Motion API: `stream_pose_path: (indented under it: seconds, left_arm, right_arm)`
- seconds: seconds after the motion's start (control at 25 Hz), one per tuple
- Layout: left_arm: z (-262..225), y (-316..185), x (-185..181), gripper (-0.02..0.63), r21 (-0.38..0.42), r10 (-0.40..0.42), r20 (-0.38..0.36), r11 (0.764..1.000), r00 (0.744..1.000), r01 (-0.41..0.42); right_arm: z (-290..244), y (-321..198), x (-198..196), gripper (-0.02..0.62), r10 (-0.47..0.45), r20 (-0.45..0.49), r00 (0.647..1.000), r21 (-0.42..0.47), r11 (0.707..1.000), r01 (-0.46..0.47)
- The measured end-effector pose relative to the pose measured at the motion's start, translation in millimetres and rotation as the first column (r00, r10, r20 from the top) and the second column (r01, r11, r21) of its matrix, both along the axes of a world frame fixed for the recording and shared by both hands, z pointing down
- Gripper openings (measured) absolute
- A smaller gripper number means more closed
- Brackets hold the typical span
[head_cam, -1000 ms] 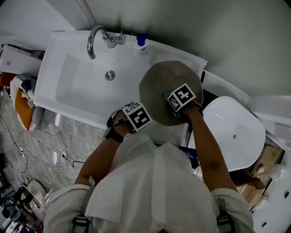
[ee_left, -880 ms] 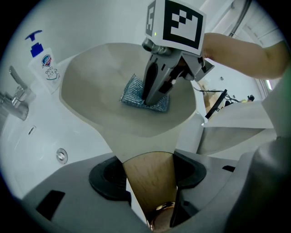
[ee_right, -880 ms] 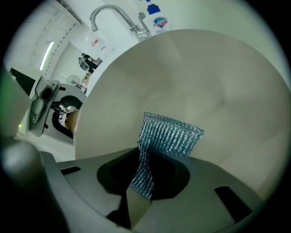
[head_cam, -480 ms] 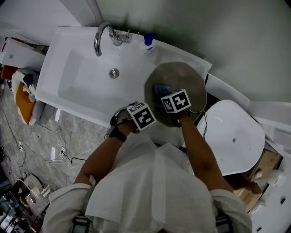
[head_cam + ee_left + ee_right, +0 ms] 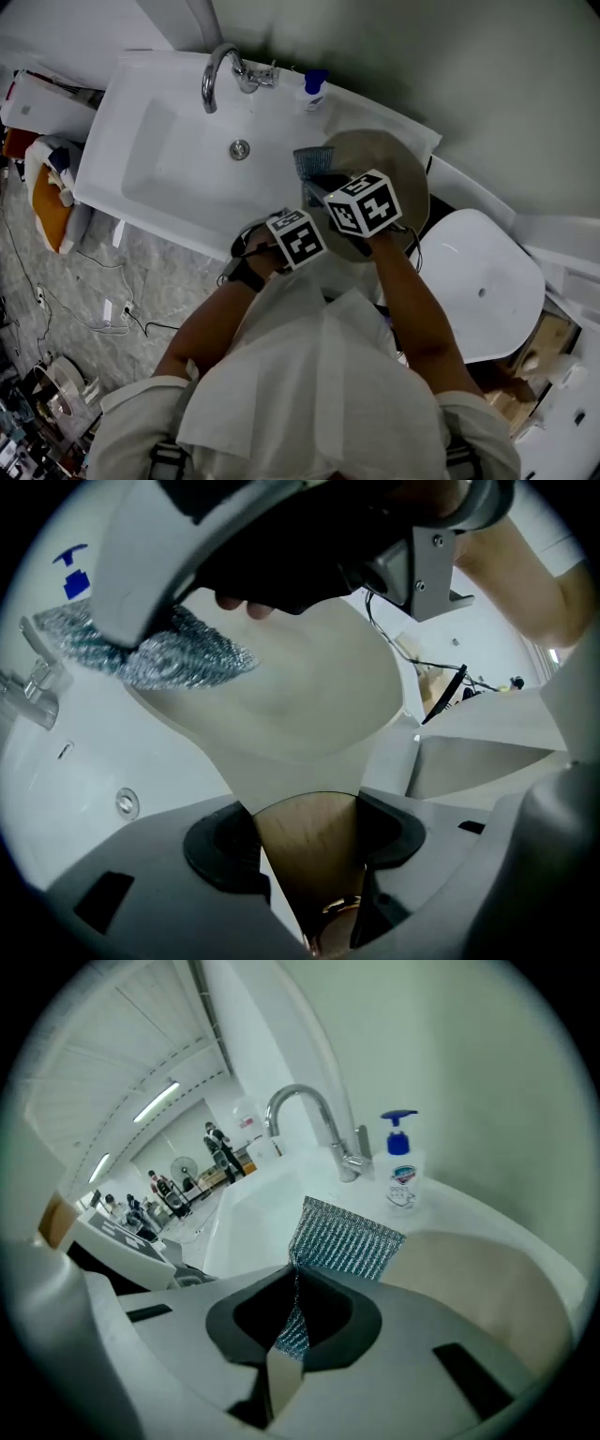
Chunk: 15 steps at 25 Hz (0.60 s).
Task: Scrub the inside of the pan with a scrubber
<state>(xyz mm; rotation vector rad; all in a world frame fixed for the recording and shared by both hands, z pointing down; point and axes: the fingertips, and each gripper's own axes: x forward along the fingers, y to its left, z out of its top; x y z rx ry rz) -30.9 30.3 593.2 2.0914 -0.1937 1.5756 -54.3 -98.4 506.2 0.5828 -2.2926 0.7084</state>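
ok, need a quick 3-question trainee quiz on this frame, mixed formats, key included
1. True or false: the right gripper is shut on the scrubber.
2. What sits between the left gripper's jaws? A) the scrubber B) the handle of the pan C) nothing
3. Fill in: the soap bottle stands on the sink rim between the pan and the ___.
Key: 1 true; its jaws have just been closing and now pinch the mesh. 2 B. 3 faucet.
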Motion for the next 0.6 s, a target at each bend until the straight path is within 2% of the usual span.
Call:
stream_pose_path:
  seconds: [0.12, 0.24, 0.36, 0.6]
  left_arm:
    - [0.1, -0.4, 0.8, 0.261, 0.000, -0.001, 0.000, 1.000, 1.000, 0.001]
    - [0.3, -1.1, -0.4, 0.261, -0.004, 0.000, 0.003, 1.000, 1.000, 0.000]
    - [1.0, -0.8, -1.4, 0.261, -0.007, 0.001, 0.005, 1.000, 1.000, -0.001]
    - [1.2, -0.8, -1.3, 0.261, -0.010, 0.001, -0.001, 1.000, 1.000, -0.001]
  right_arm:
    - [7.8, -1.3, -14.9, 0.018, -0.065, -0.050, 0.997, 0.007, 0.998, 0.065]
    - [12.8, -18.7, -14.4, 0.018, -0.064, -0.094, 0.993, 0.015, 0.998, 0.066]
    - [16.0, -49.5, -0.5, 0.018, -0.015, -0.141, 0.990, 0.038, 0.999, 0.021]
    - [17.6, -110.2, 45.2, 0.018, 0.148, -0.199, 0.969, 0.061, 0.989, -0.138]
